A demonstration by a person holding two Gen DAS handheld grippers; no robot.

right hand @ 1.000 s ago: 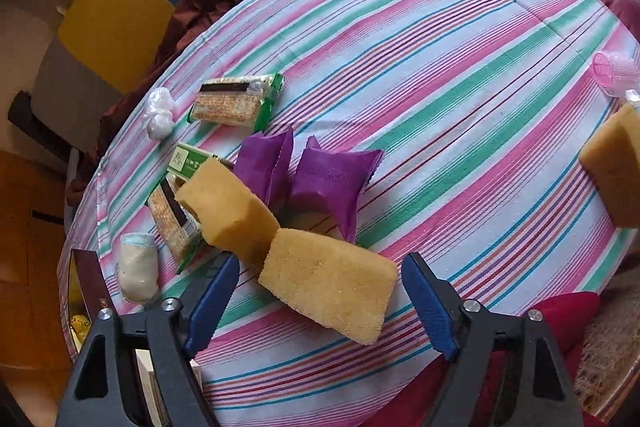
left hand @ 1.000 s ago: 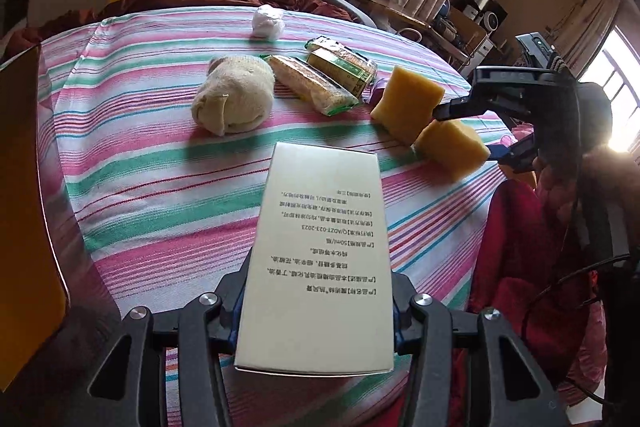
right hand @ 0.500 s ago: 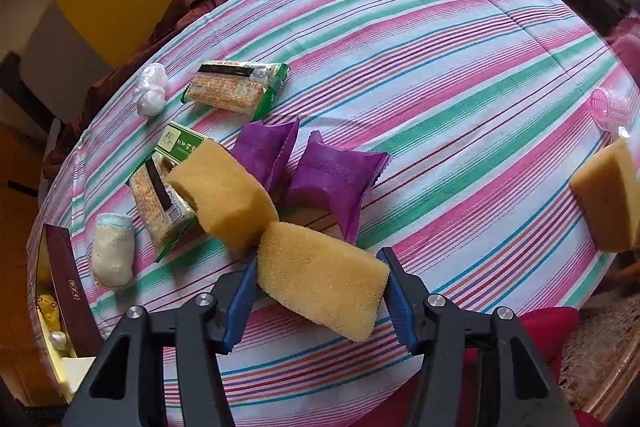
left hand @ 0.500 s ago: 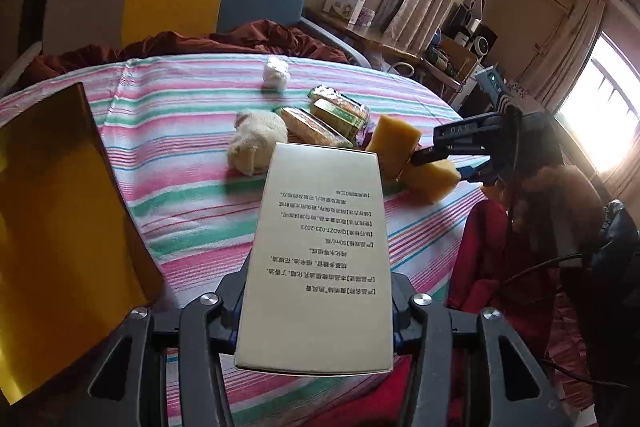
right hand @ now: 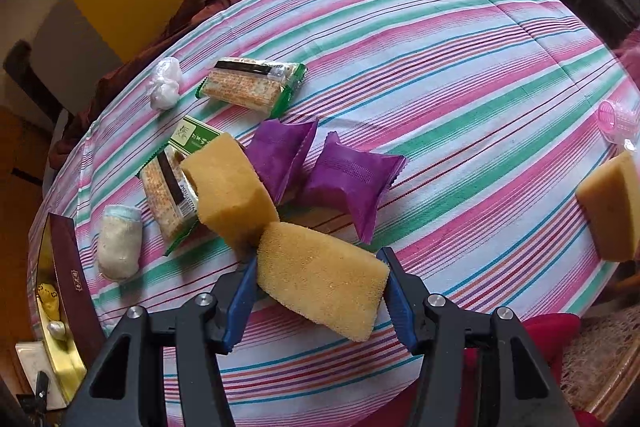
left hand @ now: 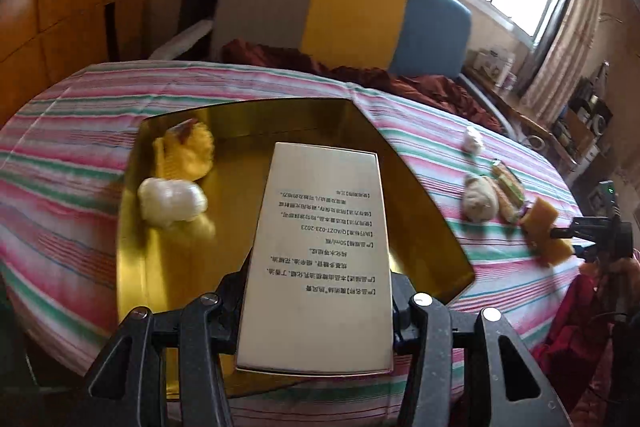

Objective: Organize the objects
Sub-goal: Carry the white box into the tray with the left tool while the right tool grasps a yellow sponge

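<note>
Two things already lie inside the gold-lined open box [left hand: 412, 195] at centre frame in my left view: a yellow crumpled bundle [left hand: 186, 151] and a white rounded bundle [left hand: 172, 203] just beside it. My left gripper [left hand: 316, 311] has its jaws pinching a pale cream carton with printed text [left hand: 320, 247], held over the box, so I judge that one is about to go in as the third. My right gripper [right hand: 320, 287] has its jaws pressed against a yellow sponge block [right hand: 320, 287] at lower centre of its view, down on the striped pink and green cloth [right hand: 440, 67] that covers the counter. Most of the sorting is left, by my reckoning: a second yellow sponge [right hand: 228, 193] touching mine, two purple sachets [right hand: 320, 171], two green-edged cracker packs [right hand: 252, 87], a beige rolled sock [right hand: 120, 241], a white crumpled wad [right hand: 164, 89], and at the right edge a third sponge [right hand: 612, 211] and a pink plastic cup [right hand: 618, 121], well apart from the rest.
</note>
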